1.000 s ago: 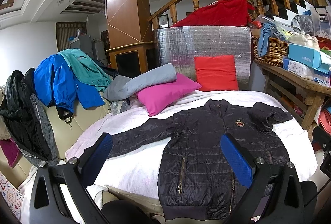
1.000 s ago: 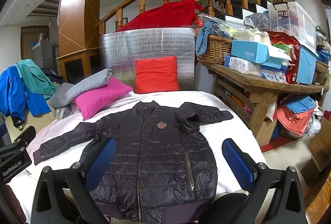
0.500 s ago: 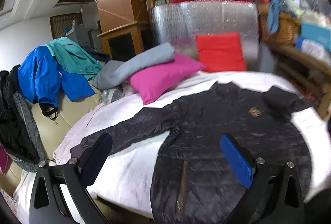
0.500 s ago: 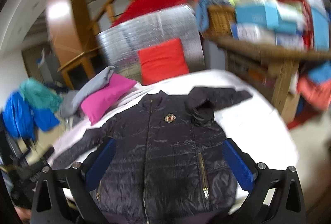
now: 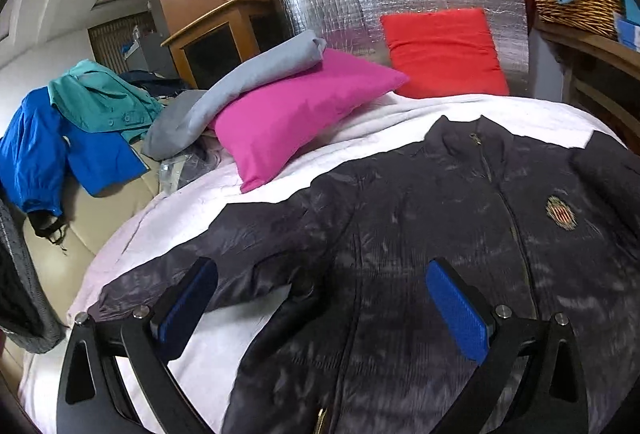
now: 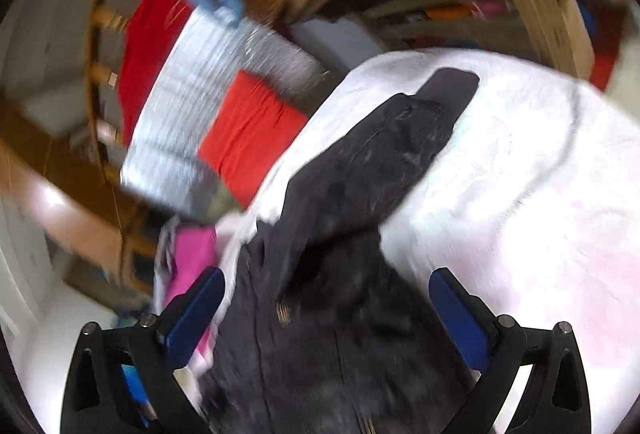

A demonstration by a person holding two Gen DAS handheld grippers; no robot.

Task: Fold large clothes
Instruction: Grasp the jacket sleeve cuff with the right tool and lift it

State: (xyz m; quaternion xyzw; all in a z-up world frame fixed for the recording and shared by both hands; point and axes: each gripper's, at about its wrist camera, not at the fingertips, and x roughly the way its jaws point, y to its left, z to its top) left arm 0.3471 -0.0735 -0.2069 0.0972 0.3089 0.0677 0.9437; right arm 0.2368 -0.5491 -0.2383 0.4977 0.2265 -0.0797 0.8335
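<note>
While the dark quilted jacket (image 5: 460, 234) lies flat and face up on the white blanket (image 5: 192, 218) of the bed, with its zipper closed and its collar toward the pillows, both tools are low over it and neither has hold of anything. The left gripper (image 5: 320, 310) has its blue pads spread wide, and between them I see the place where the sleeve (image 5: 208, 250) on that side joins the body. This sleeve runs away from the fingers to the left and a little toward the near edge of the bed, so its long axis is almost across the fingers, and its cuff is near the left blue pad. The right gripper (image 6: 324, 314) is open just as wide. Its view is tilted and blurred, but the other sleeve (image 6: 392, 149) can be seen going straight ahead from the fingers, up and to the right, so here the long axis is in line with the fingers and the cuff is the far end. I judge that the folding has not started yet and that the first step will be to bring a sleeve over the chest. For this, each hand is the nearer one for the sleeve on its own side. The left one seems better placed, because the cloth already lies between its pads. The pink pillow (image 5: 296, 113) and the red pillow (image 5: 444, 53) are beyond the collar, well apart from the sleeves.
</note>
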